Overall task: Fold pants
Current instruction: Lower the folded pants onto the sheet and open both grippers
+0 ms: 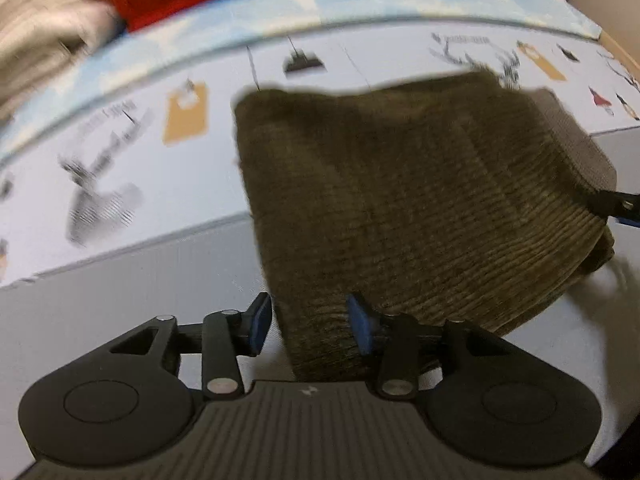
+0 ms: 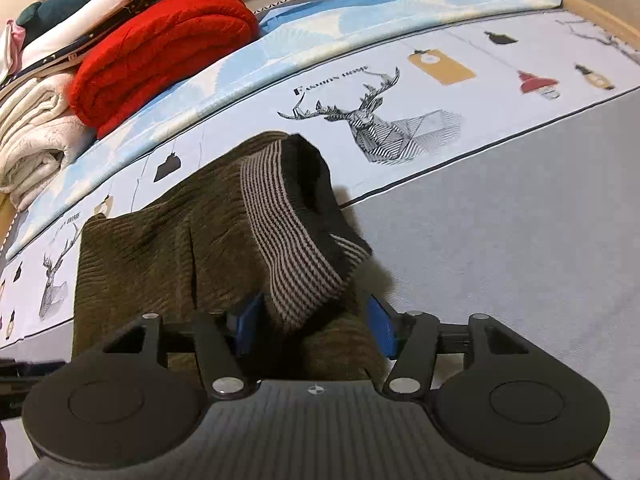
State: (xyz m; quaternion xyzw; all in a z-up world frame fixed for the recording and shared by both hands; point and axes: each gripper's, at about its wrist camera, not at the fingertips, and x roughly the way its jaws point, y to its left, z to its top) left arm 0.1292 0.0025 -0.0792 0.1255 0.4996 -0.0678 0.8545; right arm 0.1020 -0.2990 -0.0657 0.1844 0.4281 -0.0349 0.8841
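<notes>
We see each matte black hand-held gripper [image 1: 308, 326] [image 2: 316, 326] with ribbed housing, round side discs, silver pivot screws, blue fingertip pads [image 1: 260, 320].

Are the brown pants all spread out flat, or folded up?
Folded up. The brown pants lie doubled in layers on the bed, and the striped waistband sits on top of the corduroy instead of at one far end.

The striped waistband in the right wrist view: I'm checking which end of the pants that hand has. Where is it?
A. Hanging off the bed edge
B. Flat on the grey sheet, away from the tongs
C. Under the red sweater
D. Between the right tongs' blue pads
D: the striped waistband of the olive pants runs down between the blue pads of the right tongs.
</notes>
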